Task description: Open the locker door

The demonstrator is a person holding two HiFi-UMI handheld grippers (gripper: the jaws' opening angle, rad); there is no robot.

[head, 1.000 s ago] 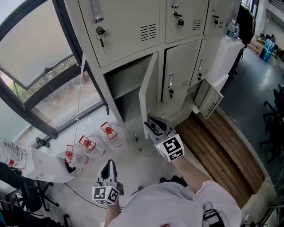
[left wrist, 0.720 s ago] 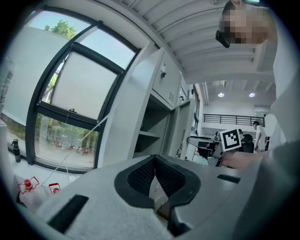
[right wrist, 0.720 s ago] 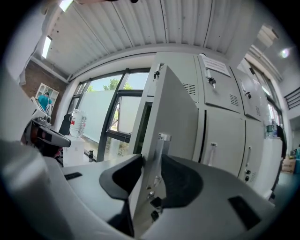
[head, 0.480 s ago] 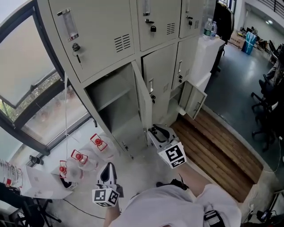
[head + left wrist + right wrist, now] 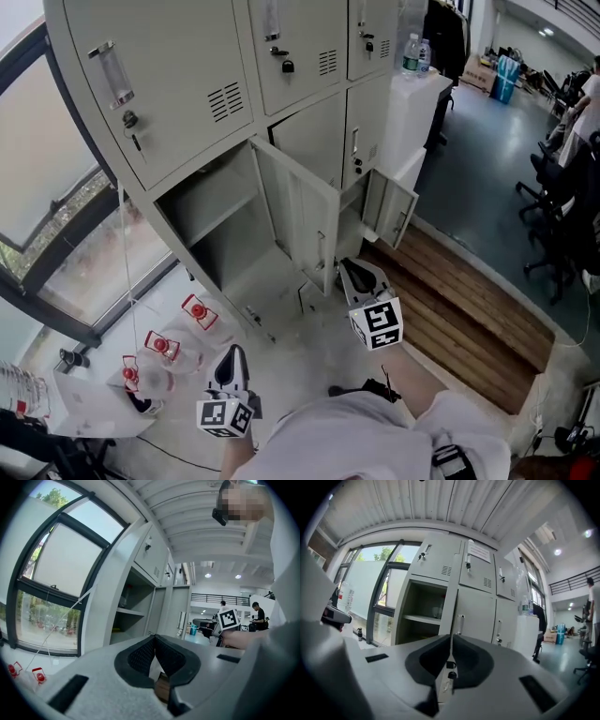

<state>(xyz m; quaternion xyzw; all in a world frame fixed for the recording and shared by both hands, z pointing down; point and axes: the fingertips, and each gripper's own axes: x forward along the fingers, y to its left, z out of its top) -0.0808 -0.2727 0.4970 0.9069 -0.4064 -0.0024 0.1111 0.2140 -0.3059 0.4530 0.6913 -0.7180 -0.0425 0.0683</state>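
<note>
Only the right gripper view shows the grip itself: the right hand-held gripper (image 5: pixel 451 643) is closing its dark pads to a pinch on the thin free edge of the locker door (image 5: pixel 451 613), with a small lock and key (image 5: pixel 449 667) between them. The head view shows this flat grey sheet-metal door swung out to the right from the lower left compartment (image 5: pixel 211 234), which holds one shelf. The left hand-held gripper (image 5: pixel 231 356), pressed together on nothing, hangs near and left, well apart from the lockers. Pale floor (image 5: pixel 291 347) lies open below the door, with wooden boards (image 5: pixel 469 300) at the right.
</note>
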